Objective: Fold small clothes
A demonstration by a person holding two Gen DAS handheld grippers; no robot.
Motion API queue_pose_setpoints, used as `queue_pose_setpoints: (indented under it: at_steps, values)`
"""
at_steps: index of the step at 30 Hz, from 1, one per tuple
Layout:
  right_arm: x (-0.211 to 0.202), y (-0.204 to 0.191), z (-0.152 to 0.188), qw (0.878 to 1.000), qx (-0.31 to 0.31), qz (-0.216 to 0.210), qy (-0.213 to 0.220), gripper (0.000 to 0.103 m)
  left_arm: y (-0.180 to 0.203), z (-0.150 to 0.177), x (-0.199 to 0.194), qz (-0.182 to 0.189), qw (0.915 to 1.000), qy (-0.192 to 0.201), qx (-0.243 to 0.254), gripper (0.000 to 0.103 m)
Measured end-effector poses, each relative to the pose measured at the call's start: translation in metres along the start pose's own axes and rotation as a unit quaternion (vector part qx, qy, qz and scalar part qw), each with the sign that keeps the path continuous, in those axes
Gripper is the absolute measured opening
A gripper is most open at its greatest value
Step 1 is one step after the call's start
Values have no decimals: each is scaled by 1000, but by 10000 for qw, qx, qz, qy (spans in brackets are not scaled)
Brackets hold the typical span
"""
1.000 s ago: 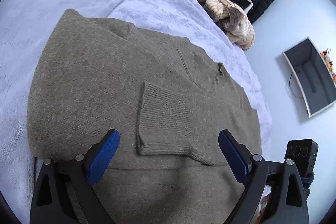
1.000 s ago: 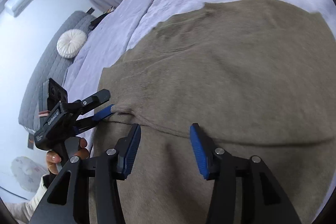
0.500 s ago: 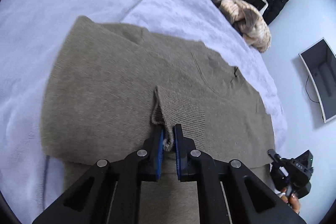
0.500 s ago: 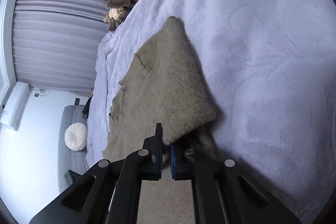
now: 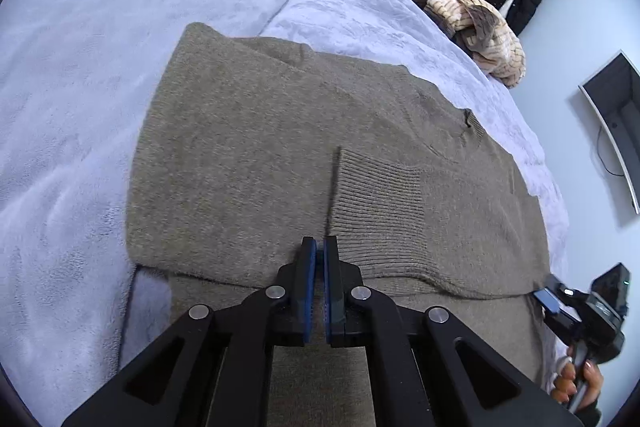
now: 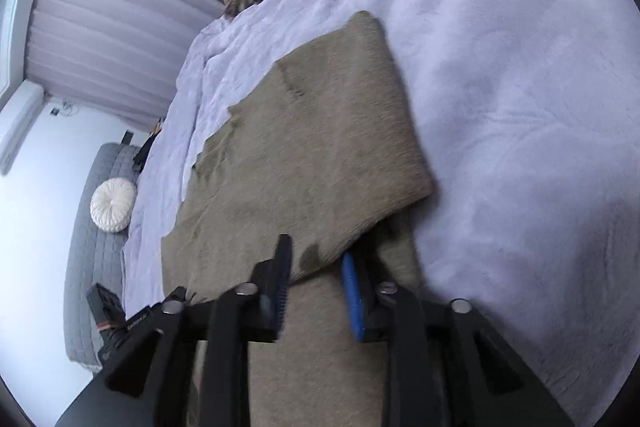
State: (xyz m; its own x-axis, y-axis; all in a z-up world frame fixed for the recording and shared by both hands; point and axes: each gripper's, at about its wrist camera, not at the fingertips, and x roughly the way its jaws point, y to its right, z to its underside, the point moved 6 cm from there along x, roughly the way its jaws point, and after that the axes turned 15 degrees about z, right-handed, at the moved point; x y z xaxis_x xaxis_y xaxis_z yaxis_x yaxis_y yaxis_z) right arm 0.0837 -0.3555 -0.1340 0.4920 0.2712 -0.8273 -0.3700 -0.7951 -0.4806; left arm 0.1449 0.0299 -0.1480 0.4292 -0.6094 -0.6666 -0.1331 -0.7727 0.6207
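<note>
A taupe-brown knitted sweater (image 5: 256, 155) is spread on a bed covered by a pale lavender plush blanket (image 5: 100, 67), with its ribbed sleeve cuff (image 5: 376, 211) folded across the body of the garment. The left gripper (image 5: 320, 255) is angled steeply down toward the bed, and its blue-padded jaws are brought together at the near corner of that cuff; whether a thin edge of knit is pinched between the pads cannot be made out, as only a sliver of gap is seen.

The right gripper (image 6: 316, 267) is tilted downward too and rolled to one side, so the bed appears slanted in its view. Its jaws are opening, and the folded edge of the sweater (image 6: 320, 147) lies between them without being pressed by the pads. In the left wrist view the right gripper (image 5: 576, 311) is seen at the far right edge of the garment, held by a hand (image 5: 580, 387) with light-painted nails wrapped around its handle.

A heap of cream and brown patterned fabric (image 5: 472, 11) is piled at the far end of the bed, well apart from the sweater.
</note>
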Motion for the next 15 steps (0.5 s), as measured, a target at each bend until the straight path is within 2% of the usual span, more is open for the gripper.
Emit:
queue_pose_setpoints:
  at_steps: [1,3,4,5,6,7,11,13,15]
  values:
    - [-1,-15,5,9997,-235,-68,-22,57,-2,1,-2,-124,9999,4,7,3]
    - [-2,-36,13,9985,-518,-146,-39,58,-3,2,-4,-230,9997,28,78,6]
    - [0,-43,16,9982,-584,-128,-47,58,-2,3,-6,-299,9994,39,139,25]
    - [2,-47,17,9981,-601,-84,-46,58,0,4,-9,-315,9993,84,181,57]
    - [4,-49,15,9982,-598,-35,-28,58,2,4,-13,-334,9990,151,240,73]
    - [2,-49,14,9982,-588,54,43,58,6,3,-19,-401,9982,266,348,84]
    - [-19,-31,-8,9931,-474,740,777,58,20,-3,-25,-519,9949,323,798,84]
    - [-29,-14,-28,9879,-281,1059,1101,58,24,-8,-22,-503,9950,317,807,84]
    - [-30,5,-47,9847,-41,1263,1198,58,27,-13,-15,-533,9953,308,746,84]
